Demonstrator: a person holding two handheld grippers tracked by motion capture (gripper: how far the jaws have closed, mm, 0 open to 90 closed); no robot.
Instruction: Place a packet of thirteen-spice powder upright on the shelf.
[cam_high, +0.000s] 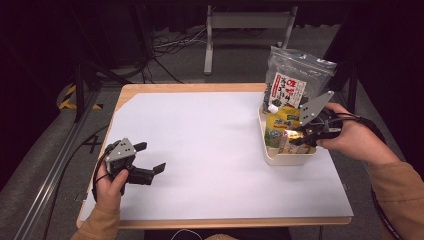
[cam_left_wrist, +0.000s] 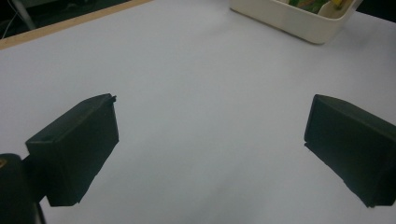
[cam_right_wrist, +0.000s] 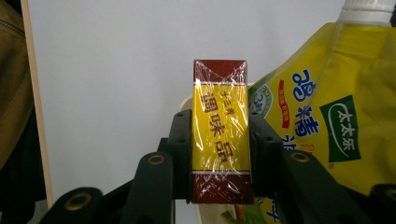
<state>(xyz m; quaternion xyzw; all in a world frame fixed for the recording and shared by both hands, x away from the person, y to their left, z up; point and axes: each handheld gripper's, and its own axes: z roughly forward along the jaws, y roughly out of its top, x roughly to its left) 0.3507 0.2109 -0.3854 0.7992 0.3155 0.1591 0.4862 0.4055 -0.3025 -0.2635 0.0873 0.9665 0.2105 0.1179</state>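
My right tongs (cam_right_wrist: 219, 140) are clamped on the yellow box (cam_right_wrist: 220, 133) at the bin (cam_high: 280, 158), not yet out; my left tongs (cam_high: 149, 157) wait agape above the bare surface (cam_high: 210, 150). The pouch (cam_right_wrist: 327, 116) and bag (cam_high: 295, 80) remain.

The yellow-and-red box (cam_right_wrist: 220, 133) reads 调味品, and the yellow pouch (cam_right_wrist: 336, 116) reads 鸡精 and 太太乐.

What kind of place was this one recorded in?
Probably a lab or studio recording bench, not a kitchen: dark curtains, loose floor cables, and a white-topped table holding a bin of groceries.
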